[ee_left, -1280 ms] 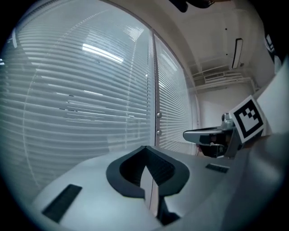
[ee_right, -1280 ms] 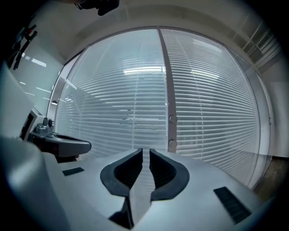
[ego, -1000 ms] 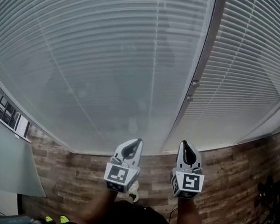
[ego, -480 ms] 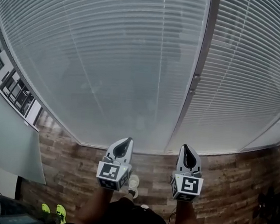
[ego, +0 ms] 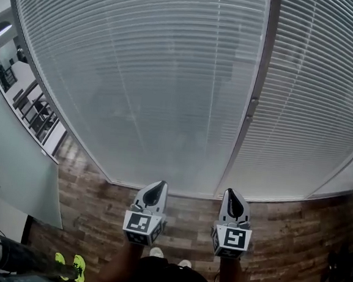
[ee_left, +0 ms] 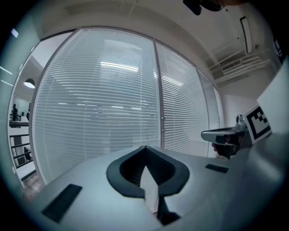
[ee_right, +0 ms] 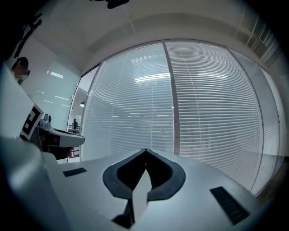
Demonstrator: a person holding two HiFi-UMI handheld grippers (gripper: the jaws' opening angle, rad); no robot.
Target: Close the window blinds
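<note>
I hold my left claw (ego: 155,189) and right claw (ego: 232,196) side by side, about level, pointing at the blinds (ego: 170,75). Both are pinched together on nothing. The blinds hang ahead, clear of both tips, reaching the wood floor (ego: 183,208). A frame post (ego: 253,107) splits them.

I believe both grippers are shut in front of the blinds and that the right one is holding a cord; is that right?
Not quite: the right gripper holds nothing. The right gripper view shows its jaws together with nothing between them. The rest stands: the left gripper is shut as well, and both face the blinds.
</note>
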